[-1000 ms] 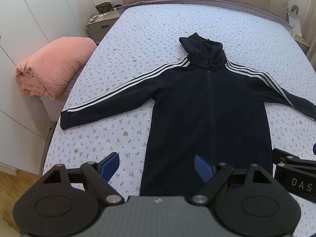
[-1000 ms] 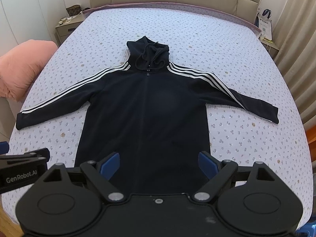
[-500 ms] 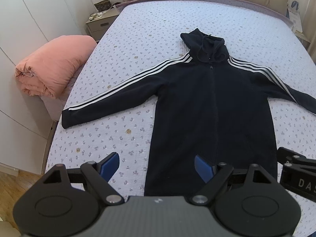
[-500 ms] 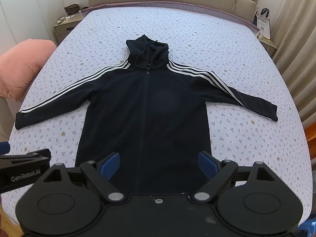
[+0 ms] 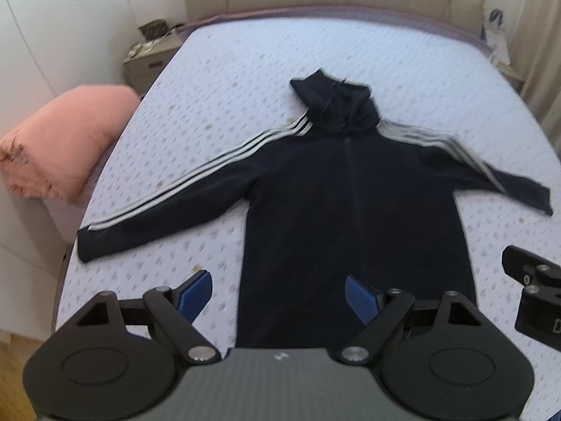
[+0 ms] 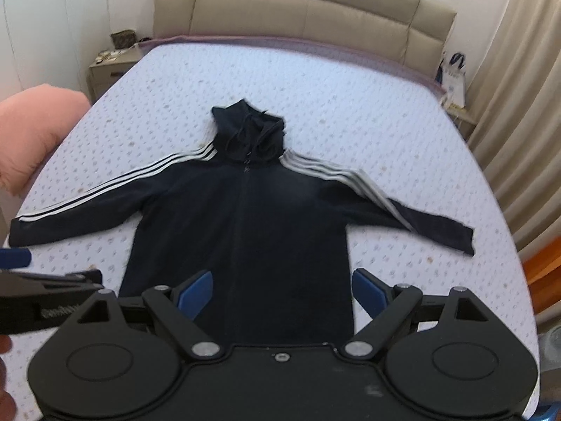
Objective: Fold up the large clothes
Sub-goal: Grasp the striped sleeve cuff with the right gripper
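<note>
Navy hoodie (image 5: 354, 210) lies flat on the bed (image 5: 245, 80), just ahead of both tools. Left tool (image 5: 278, 293) and right tool (image 6: 282, 289) gape wide, empty. Folding unstarted; next, grab a sleeve.

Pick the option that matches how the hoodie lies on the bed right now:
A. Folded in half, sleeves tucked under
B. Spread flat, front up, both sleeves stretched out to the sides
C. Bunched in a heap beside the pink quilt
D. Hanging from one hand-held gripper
B: the dark hoodie lies flat on the bed, zip side up, its striped sleeves reaching out to either side, with no fold made yet.
</note>
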Available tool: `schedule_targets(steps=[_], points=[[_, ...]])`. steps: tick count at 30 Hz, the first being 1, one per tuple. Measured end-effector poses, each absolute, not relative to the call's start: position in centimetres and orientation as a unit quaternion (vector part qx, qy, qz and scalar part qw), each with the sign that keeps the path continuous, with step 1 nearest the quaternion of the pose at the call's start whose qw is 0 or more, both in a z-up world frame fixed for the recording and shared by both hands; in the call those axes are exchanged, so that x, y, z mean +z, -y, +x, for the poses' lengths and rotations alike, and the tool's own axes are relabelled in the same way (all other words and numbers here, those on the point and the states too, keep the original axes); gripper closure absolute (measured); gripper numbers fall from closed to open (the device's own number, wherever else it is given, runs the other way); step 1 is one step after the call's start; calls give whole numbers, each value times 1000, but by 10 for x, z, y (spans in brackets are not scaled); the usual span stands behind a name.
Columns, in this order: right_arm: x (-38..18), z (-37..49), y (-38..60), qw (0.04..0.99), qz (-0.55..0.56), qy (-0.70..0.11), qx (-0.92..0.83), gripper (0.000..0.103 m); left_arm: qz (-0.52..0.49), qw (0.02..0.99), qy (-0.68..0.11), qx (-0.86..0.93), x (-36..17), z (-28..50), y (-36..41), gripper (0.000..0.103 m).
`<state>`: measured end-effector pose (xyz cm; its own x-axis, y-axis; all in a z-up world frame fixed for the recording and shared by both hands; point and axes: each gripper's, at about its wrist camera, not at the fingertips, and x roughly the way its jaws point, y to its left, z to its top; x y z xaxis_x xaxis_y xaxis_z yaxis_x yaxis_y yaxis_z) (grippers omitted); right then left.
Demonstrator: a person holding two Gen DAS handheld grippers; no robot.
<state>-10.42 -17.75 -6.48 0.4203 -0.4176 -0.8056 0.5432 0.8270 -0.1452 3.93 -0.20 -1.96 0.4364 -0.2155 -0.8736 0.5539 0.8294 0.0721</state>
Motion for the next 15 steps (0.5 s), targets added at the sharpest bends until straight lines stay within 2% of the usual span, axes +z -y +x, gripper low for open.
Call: schedule_targets(steps=[8,15], points=[[-72,-134,241,849,86,-423,-306,5,142,834,-455,-277,-20,25,43,18],[-110,-178,339,865,104,-401,-282,5,111,850,-429,-284,-38,-5,104,17]])
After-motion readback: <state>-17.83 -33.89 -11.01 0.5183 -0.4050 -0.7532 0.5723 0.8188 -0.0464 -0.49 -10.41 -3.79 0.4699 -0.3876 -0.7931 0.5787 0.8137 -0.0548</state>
